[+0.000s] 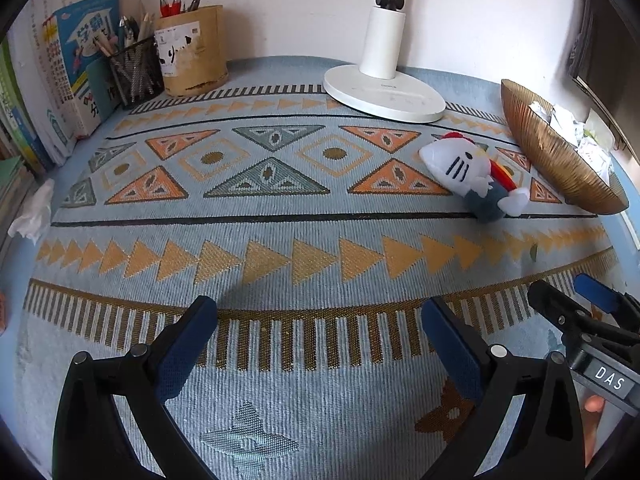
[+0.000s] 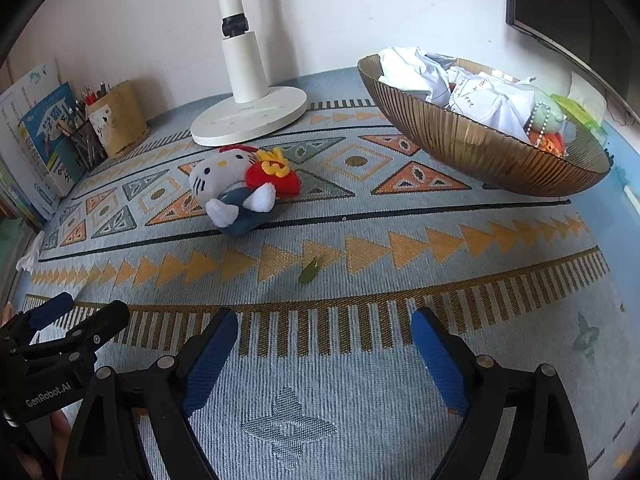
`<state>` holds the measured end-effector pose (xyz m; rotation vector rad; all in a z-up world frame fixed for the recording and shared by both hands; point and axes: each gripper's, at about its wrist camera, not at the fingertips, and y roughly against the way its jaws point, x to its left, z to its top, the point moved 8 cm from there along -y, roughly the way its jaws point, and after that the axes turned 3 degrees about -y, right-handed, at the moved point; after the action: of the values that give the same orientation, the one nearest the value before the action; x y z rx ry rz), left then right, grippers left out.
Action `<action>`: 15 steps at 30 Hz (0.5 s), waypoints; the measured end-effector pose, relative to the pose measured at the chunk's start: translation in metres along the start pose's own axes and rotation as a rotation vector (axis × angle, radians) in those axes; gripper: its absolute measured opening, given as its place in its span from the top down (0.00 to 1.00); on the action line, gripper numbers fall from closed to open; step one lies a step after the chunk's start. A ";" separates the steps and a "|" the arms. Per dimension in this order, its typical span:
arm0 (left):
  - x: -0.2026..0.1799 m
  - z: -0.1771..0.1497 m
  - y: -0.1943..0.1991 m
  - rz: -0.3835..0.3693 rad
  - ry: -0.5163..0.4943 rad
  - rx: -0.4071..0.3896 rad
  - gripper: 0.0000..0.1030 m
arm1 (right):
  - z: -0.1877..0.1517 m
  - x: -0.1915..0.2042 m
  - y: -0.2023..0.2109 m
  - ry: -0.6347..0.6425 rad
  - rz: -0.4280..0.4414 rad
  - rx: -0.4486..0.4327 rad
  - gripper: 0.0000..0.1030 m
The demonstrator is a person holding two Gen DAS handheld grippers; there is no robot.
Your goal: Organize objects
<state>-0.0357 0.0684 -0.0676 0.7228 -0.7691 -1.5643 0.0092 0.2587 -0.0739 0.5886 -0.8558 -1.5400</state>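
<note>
A white cat plush [image 1: 472,174] [image 2: 236,186] with a red bow lies on the patterned cloth, left of a ribbed bronze bowl [image 1: 556,156] [image 2: 472,148]. The bowl holds crumpled paper [image 2: 480,96] and small trinkets. A small green leaf [image 2: 309,271] lies on the cloth ahead of my right gripper. My left gripper [image 1: 320,320] stands open over bare cloth, well short of the plush. My right gripper [image 2: 325,332] is open too, with nothing between its fingers. Each gripper shows at the edge of the other's view.
A white lamp base [image 1: 384,94] [image 2: 250,118] stands at the back near the wall. Pen holders [image 1: 192,54] [image 2: 116,120] and upright books [image 1: 76,68] fill the back left. A crumpled tissue [image 1: 34,216] lies at the left edge. A dark monitor [image 2: 576,4] hangs at the right.
</note>
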 end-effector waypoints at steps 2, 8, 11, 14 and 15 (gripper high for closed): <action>0.002 0.000 0.000 0.010 0.010 0.001 0.01 | 0.001 0.000 0.000 -0.001 0.000 -0.004 0.15; 0.004 0.000 -0.001 0.021 0.012 0.005 0.01 | 0.003 0.001 0.006 0.012 -0.003 -0.039 0.15; 0.004 -0.001 0.000 0.021 0.014 0.005 0.01 | 0.003 0.001 0.005 0.017 -0.004 -0.035 0.15; 0.004 -0.001 -0.001 0.033 0.008 0.009 0.01 | 0.004 0.001 0.005 0.014 -0.005 -0.037 0.15; 0.004 -0.001 -0.002 0.042 0.002 0.012 0.01 | 0.004 0.001 0.005 0.015 -0.007 -0.040 0.15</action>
<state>-0.0364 0.0649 -0.0697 0.7126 -0.7882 -1.5226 0.0094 0.2589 -0.0671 0.5743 -0.8108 -1.5535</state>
